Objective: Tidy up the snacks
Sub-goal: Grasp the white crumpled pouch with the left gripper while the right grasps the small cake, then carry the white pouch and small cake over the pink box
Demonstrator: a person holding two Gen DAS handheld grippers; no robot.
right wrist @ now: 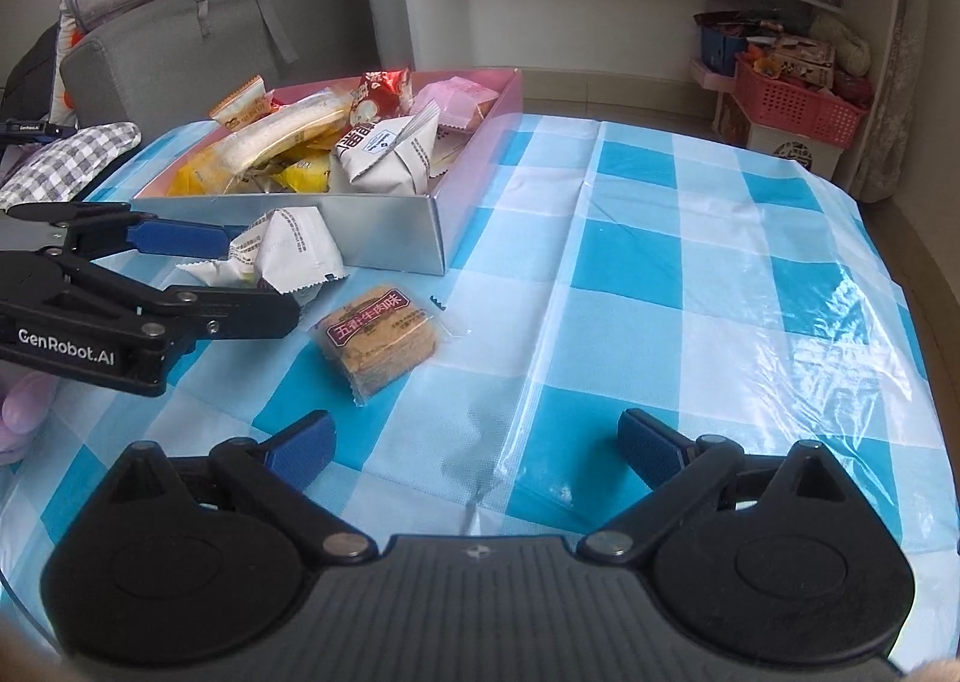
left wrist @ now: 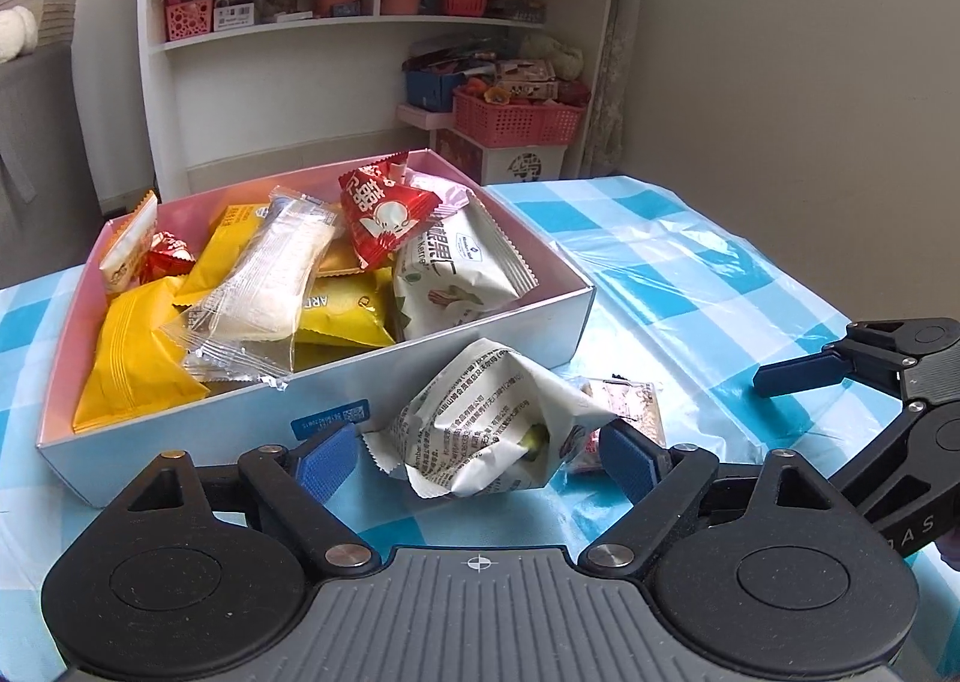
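Your left gripper (left wrist: 480,457) is straddling the white snack packet (left wrist: 489,424) on the checked surface (right wrist: 660,238), fingers apart on either side of it, just before the snack box (left wrist: 468,346). Your right gripper (right wrist: 474,445) is hovering with fingers spread wide, near the brown cake packet (right wrist: 381,337).

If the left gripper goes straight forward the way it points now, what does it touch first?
Most likely the white snack packet, already between the open fingers of the left gripper. Just behind it stands the near wall of the snack box, though exact depth is hard to judge.
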